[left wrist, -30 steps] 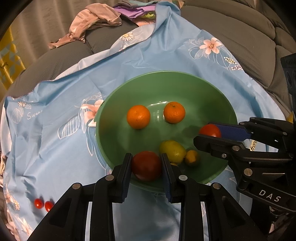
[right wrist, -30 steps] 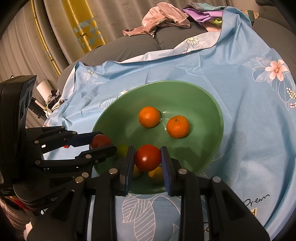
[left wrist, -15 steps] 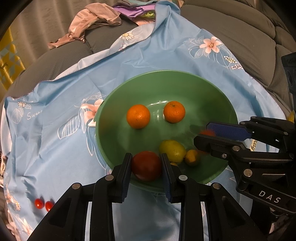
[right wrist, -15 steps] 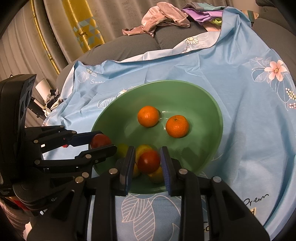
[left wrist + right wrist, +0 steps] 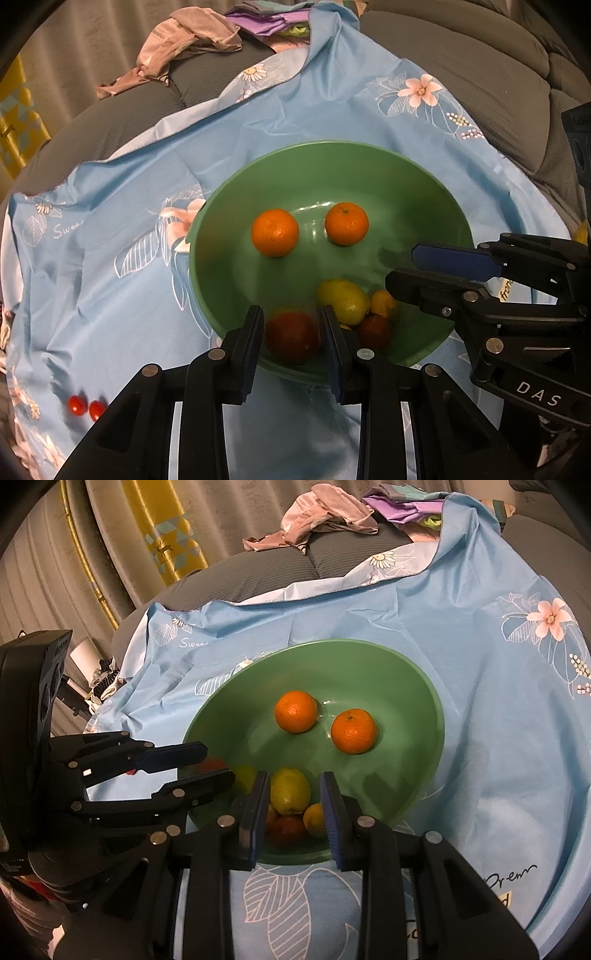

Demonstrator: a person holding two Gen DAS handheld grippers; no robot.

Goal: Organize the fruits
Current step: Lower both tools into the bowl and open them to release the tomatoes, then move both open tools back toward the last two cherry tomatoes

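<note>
A green bowl (image 5: 424, 184) (image 5: 406, 679) sits on a light blue flowered cloth. It holds two oranges (image 5: 275, 232) (image 5: 295, 711), a lemon (image 5: 343, 301) (image 5: 290, 791), a small yellow-orange fruit (image 5: 382, 302) (image 5: 314, 819) and a red tomato (image 5: 375, 330) (image 5: 288, 829). My left gripper (image 5: 292, 334) is over the bowl's near rim with a second, blurred red tomato (image 5: 292, 338) between its jaws; I cannot tell whether it still grips it. My right gripper (image 5: 294, 808) is open and empty above the lemon.
Two cherry tomatoes (image 5: 86, 406) lie on the cloth (image 5: 110, 295) at the lower left. Crumpled clothes (image 5: 184, 40) (image 5: 317, 513) lie on the grey sofa behind. A yellow curtain (image 5: 173, 535) hangs at the back left.
My right gripper has let go of its red tomato, which dropped into the bowl beside the lemon. The tomato in my left gripper has blurred and sits slightly lower.
</note>
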